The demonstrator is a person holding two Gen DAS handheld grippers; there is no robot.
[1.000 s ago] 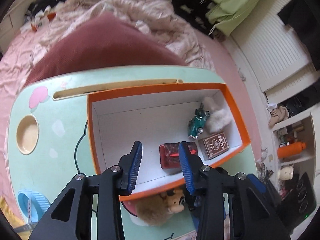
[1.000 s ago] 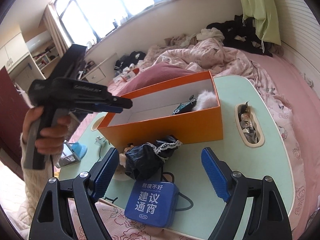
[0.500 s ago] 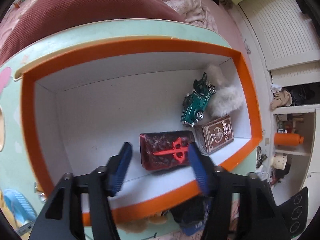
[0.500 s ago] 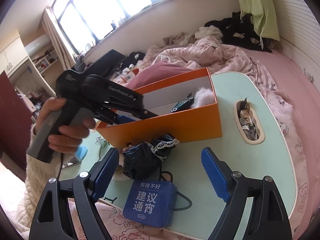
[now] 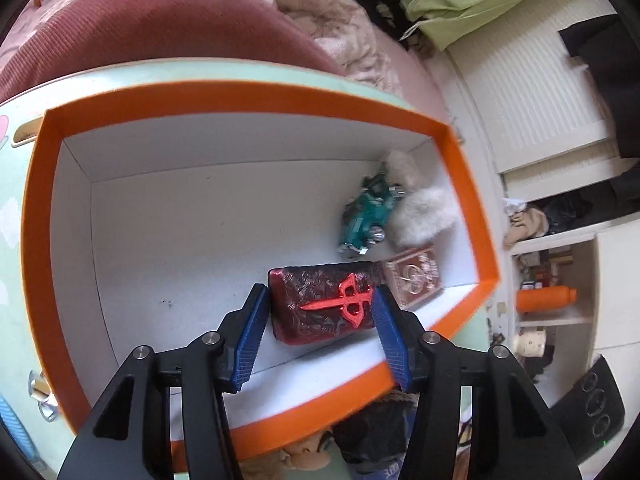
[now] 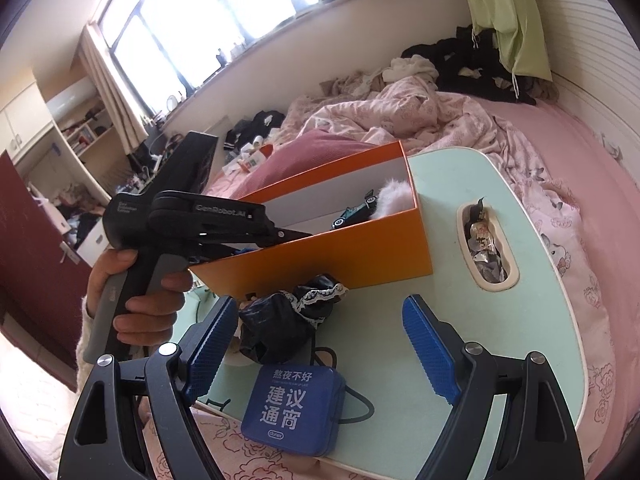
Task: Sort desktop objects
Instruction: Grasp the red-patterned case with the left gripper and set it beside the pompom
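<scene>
Four things lie inside your orange cardboard box with white inner walls (image 5: 256, 96): one dark red glossy packet with a bright red dagger-like sign (image 5: 324, 304), one brown card pack (image 5: 416, 280), one green toy car (image 5: 366, 216) and one white fluffy piece (image 5: 424, 212). The box stands on the mint-green counter (image 6: 452, 184), which sits on the pink bed (image 6: 580, 152).

Your left claw (image 5: 318, 330) reaches down into the box, and its jaws are closing around the red packet. The packet lies flat on the box floor between the blue pads (image 5: 252, 336); a narrow gap shows on each side, so they do not press it. The packet looks wrinkled and shiny, rectangular, just beside the card pack.

Your right claw (image 6: 316, 344) is released, its jaws wide apart, with nothing between them. Below it on the counter you have one blue flat tin with white Chinese letters (image 6: 294, 410) and one black crumpled cloth with white lace (image 6: 288, 316), near the box's outer wall.
</scene>
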